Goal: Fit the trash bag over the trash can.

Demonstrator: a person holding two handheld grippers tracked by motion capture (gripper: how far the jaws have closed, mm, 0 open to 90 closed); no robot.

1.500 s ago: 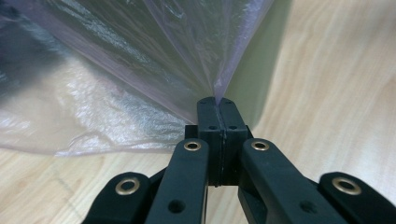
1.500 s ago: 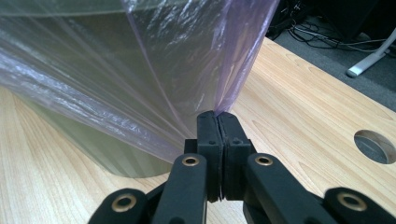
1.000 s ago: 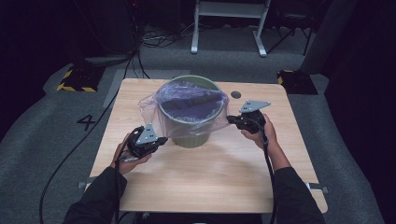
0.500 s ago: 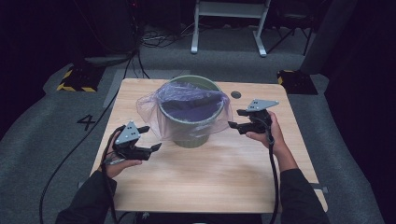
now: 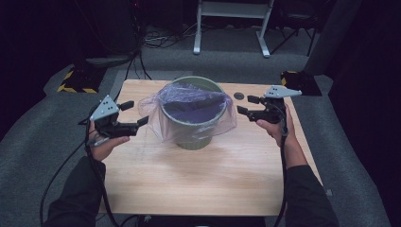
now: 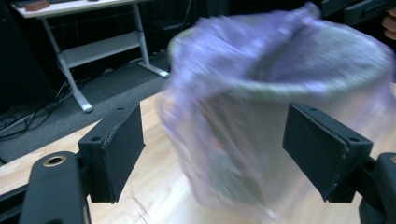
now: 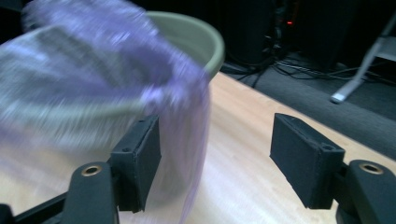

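- Both pairs of jaws stand wide apart with nothing between their pads: the left gripper (image 5: pixel 134 114) sits just off the left side of the bag, and the right gripper (image 5: pixel 248 105) just off its right side.
- From the left gripper view, the left gripper's (image 6: pixel 212 151) black pads frame the draped plastic, which hangs in the gap beyond them without being pinched.
- From the right gripper view, the right gripper's (image 7: pixel 215 158) pad on the bucket side lies right up against the hanging film; whether it touches is hard to say through the blur.
- A green bucket (image 5: pixel 191 137) stands upright on the wooden table (image 5: pixel 198 179), toward the far middle of the top.
- A thin, see-through purple bag (image 5: pixel 194 111) lines the bucket, its mouth folded over the rim and its loose skirt hanging down the outside on both sides.
- On the left, a flap of the bag sticks out toward the left gripper's tips.
- Each hand grips its tool from below, forearms in dark sleeves coming in from the near edge.
- A small dark round spot (image 5: pixel 239 96) sits on the table behind the bucket, near the right gripper.
- Grey carpet surrounds the table, with cables trailing off the left side.
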